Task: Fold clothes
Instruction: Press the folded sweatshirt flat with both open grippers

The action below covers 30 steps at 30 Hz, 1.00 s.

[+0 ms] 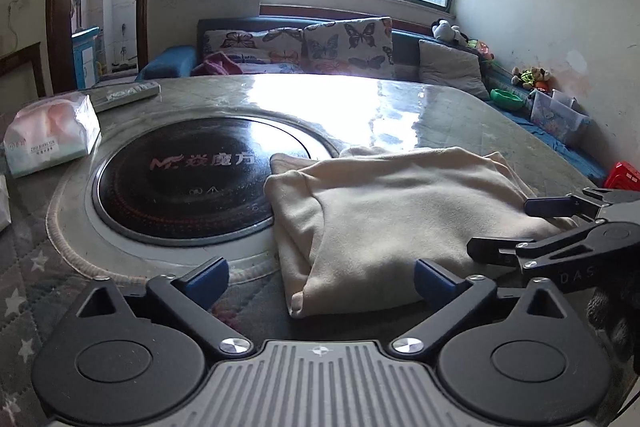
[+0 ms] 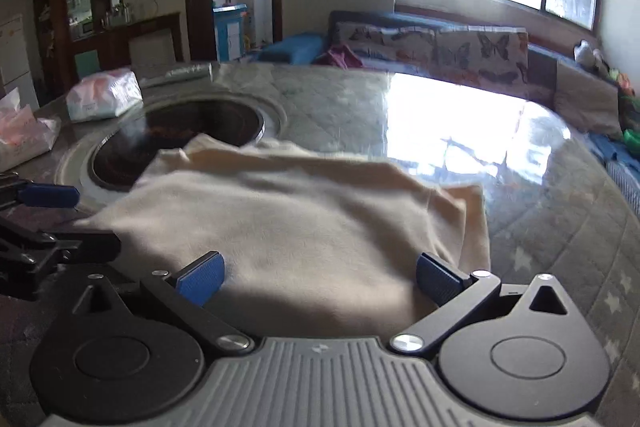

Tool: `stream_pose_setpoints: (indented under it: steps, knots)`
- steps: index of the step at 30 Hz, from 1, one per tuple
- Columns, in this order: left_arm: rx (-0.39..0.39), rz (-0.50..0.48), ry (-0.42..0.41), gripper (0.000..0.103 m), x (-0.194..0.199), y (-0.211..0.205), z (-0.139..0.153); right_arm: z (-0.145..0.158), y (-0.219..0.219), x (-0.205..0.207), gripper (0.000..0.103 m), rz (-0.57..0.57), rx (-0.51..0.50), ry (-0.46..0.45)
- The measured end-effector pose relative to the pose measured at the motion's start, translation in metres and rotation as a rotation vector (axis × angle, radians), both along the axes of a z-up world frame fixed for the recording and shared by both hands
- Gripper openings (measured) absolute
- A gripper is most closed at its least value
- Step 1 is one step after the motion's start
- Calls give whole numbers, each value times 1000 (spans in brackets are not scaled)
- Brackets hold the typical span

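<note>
A cream garment (image 1: 400, 219) lies folded into a thick rectangle on the round table, partly over the rim of the dark hob. My left gripper (image 1: 322, 283) is open at the garment's near left corner; the cloth lies between its blue fingers, and neither pad presses on it. In the right wrist view the same garment (image 2: 280, 219) fills the middle, and my right gripper (image 2: 319, 277) stands open over its near edge, gripping nothing. Each gripper shows in the other's view: the right gripper (image 1: 520, 227) at the garment's right side, the left gripper (image 2: 72, 221) at its left side.
A black round hob (image 1: 180, 187) is set into the quilted table top (image 1: 400, 107). A tissue pack (image 1: 52, 139) and a remote (image 1: 124, 93) lie at the far left. Another soft pack (image 2: 24, 135) sits at the left edge. A sofa (image 1: 304, 47) stands behind the table.
</note>
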<state>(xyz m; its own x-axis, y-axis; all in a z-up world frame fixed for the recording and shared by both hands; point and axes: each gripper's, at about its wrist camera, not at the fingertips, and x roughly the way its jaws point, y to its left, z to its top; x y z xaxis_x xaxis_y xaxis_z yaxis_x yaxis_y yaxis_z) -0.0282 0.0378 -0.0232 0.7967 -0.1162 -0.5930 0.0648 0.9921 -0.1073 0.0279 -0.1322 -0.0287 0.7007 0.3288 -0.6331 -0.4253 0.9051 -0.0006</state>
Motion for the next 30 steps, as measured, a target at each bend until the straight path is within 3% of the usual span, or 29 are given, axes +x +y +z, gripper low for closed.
stream_pose_setpoints:
  steps: [5,10,14,20,25,30]
  knots:
    - [-21,39,-18,103,1,5,7,7,3,-5,103,14,-24,-44]
    - [-62,114,12,103,14,8,8,9,-8,-4,103,-70,-52,-63]
    - [-12,143,69,103,23,2,-2,-3,-13,-1,103,-84,-30,-15]
    - [14,143,68,103,18,1,-1,11,-23,-8,103,-108,-36,-63]
    - [17,144,79,103,21,0,-3,-2,-32,-7,103,-134,-45,-21]
    - [22,153,71,103,27,1,3,10,-34,-4,103,-113,-51,-47]
